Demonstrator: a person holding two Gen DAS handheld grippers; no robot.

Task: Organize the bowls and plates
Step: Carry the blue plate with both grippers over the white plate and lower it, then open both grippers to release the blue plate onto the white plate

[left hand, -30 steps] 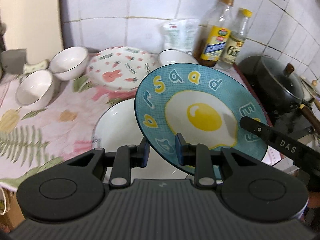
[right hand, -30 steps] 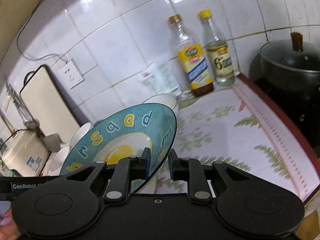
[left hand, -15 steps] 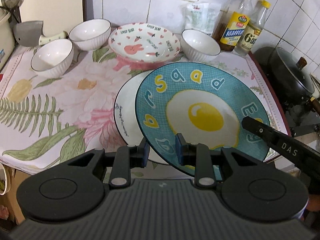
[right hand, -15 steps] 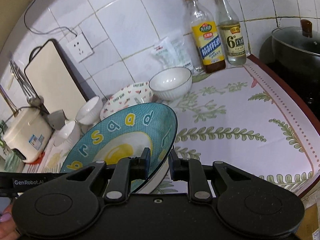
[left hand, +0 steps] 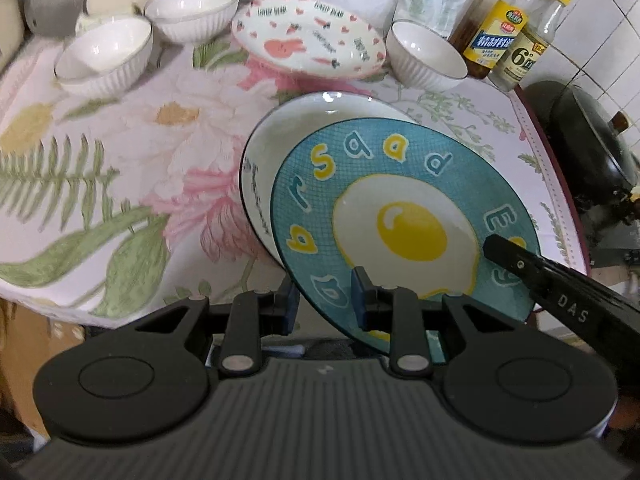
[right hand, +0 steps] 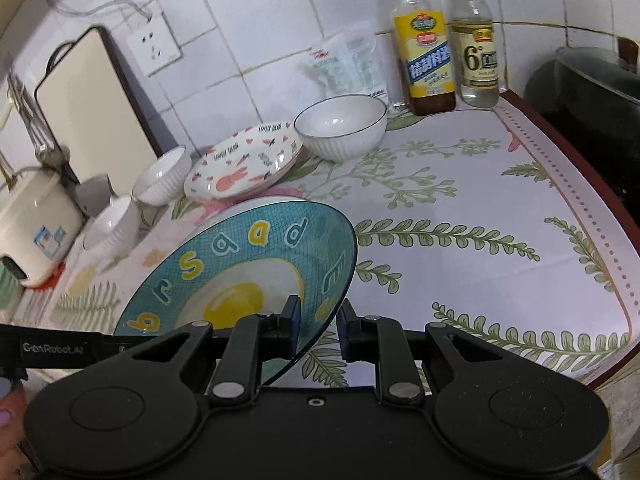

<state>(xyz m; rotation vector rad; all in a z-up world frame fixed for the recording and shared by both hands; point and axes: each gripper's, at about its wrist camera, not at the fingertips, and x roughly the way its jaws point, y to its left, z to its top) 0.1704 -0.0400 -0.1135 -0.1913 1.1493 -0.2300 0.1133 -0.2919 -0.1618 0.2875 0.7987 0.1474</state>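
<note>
**A:** Floral cloth over the counter [right hand: 460,216], tiled wall behind. What do the jaws have?

**B:** Left gripper [left hand: 324,296] and right gripper [right hand: 318,314] are each clamped on the rim of the round teal fried-egg plate [left hand: 404,216], tilted above the white round plate [left hand: 304,128].

**A:** Changed?

**B:** It's come lower and nearer the counter edge; stacking looks close. White ribbed bowls [left hand: 424,54] wait behind.

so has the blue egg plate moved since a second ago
Yes. In the right wrist view the egg plate sat up by the bottles; now it is lower and nearer, over the white plate.
</note>
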